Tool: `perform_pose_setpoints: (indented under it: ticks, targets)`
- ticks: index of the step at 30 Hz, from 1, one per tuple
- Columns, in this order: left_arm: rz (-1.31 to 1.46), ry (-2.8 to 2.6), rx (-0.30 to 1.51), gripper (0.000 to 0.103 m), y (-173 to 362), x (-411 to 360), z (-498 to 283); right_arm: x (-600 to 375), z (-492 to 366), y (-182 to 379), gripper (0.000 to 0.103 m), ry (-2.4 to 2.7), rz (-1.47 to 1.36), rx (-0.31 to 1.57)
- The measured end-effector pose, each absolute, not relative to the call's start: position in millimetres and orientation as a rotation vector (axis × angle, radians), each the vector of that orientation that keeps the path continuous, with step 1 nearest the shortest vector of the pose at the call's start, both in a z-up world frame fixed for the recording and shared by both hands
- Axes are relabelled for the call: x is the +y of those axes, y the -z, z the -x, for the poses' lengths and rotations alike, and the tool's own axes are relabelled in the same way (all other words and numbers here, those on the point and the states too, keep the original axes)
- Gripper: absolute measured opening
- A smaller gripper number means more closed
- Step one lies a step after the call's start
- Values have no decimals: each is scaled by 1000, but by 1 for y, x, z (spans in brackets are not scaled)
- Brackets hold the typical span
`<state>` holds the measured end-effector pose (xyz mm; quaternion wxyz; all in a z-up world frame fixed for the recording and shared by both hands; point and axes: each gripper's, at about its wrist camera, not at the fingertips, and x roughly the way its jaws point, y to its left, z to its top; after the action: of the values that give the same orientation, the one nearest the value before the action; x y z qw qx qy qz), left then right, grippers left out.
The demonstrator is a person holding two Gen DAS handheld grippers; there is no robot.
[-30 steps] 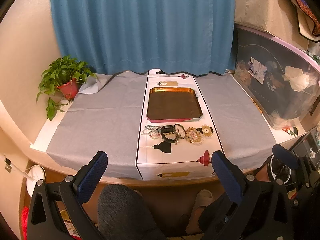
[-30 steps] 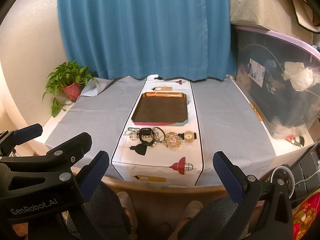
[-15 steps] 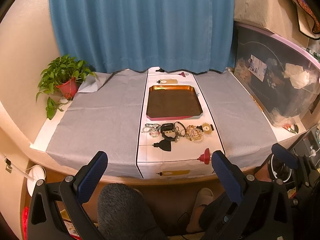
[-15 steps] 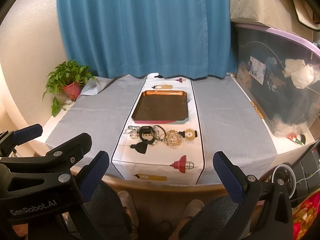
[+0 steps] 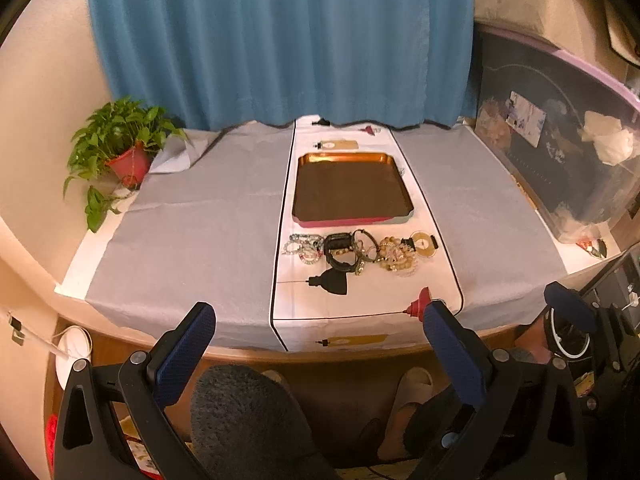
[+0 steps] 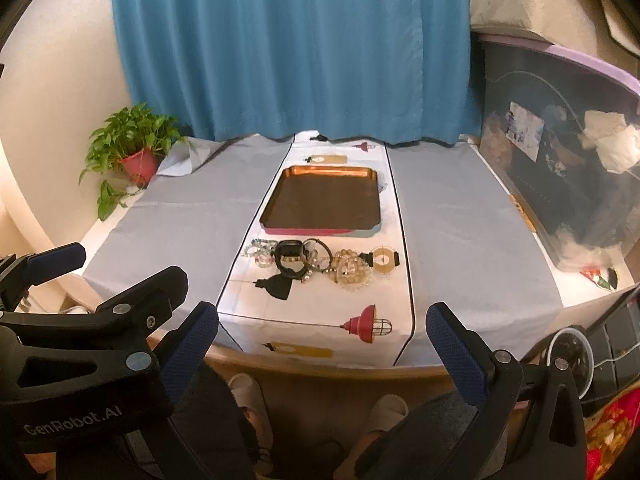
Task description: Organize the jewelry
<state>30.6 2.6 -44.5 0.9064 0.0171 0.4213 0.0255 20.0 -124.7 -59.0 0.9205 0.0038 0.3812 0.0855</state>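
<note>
We hold both grippers in front of the table's near edge, above our knees, and neither one touches anything. The left gripper (image 5: 316, 328) has its two blue-padded fingers (image 5: 184, 350) spread wide apart with nothing between them. The right gripper (image 6: 322, 332) is also wide open and holds nothing; in the right wrist view the body of the left gripper shows at the lower left.

The jewelry lies in a loose row on the white table runner (image 5: 360, 300), just in front of the tray (image 5: 351, 222) and not inside it. From left to right in the left wrist view we see pale bead bracelets (image 5: 303, 245), a black watch (image 5: 339, 249) with a dark bangle (image 5: 370, 240) touching it, a heap of golden bead bracelets (image 5: 396, 255), and at the right end a round gold piece with a black band (image 5: 423, 243). The pieces touch or overlap each other in the middle of the row. We cannot tell how many bracelets are in each heap.

The tray is rectangular with a copper-coloured rim and a dark bottom, and nothing lies in it. The runner has printed pictures of lamps, a black one (image 5: 330, 281) just in front of the watch and a red one (image 6: 366, 325) nearer to the table edge. Grey cloth (image 5: 192, 240) covers the table on both sides of the runner. A potted plant (image 5: 120, 148) stands at the far left corner, before a blue curtain (image 5: 280, 40).
</note>
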Motion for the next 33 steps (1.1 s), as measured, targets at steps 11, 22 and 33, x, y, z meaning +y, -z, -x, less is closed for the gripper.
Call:
perform_pose_setpoints:
  ticks: [11, 22, 33]
  targets:
    - [83, 172, 914, 101, 134, 24, -86, -118, -83, 135, 99, -214, 32, 889]
    - [214, 215, 1023, 96, 213, 55, -173, -143, -157, 204, 99, -261, -7, 827]
    - [270, 314, 1090, 41, 257, 56, -233, -115, -243, 246, 99, -496, 75, 804]
